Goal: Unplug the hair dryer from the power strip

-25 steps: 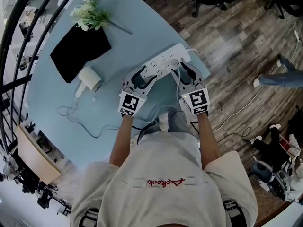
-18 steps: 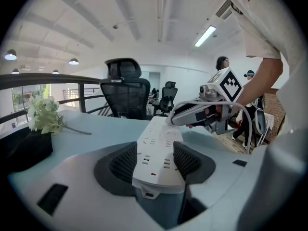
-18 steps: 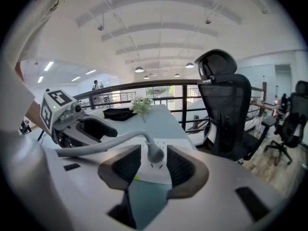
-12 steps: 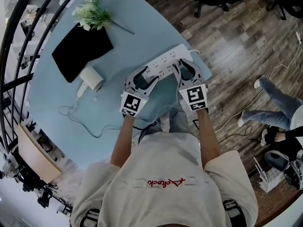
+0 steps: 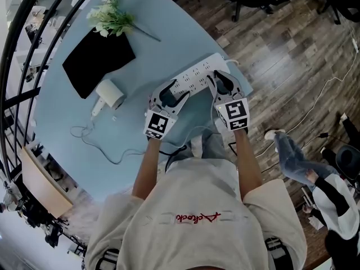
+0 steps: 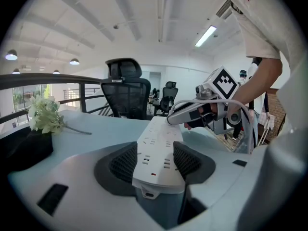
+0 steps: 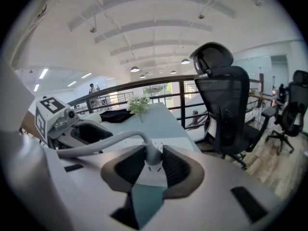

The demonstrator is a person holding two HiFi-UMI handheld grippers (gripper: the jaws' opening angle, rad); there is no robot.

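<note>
The long white plastic power strip [image 5: 194, 73] lies along the pale blue table's [image 5: 169, 32] right edge, and the left gripper [image 6: 156, 160] is clamped on its near end. Toward its other end, the right gripper's [image 7: 153, 163] jaws are closing around the upright grey plug [image 7: 151, 155]. The white hair dryer [image 5: 107, 94] lies well apart, toward the left edge.

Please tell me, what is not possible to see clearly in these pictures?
- Plug in the power strip: right gripper view, the closing jaws of the right tool stand round it and hide its base; contact unclear.
- Hair dryer cord: head view, lost at the person's left arm.
- Socket markings: too small everywhere.
</note>
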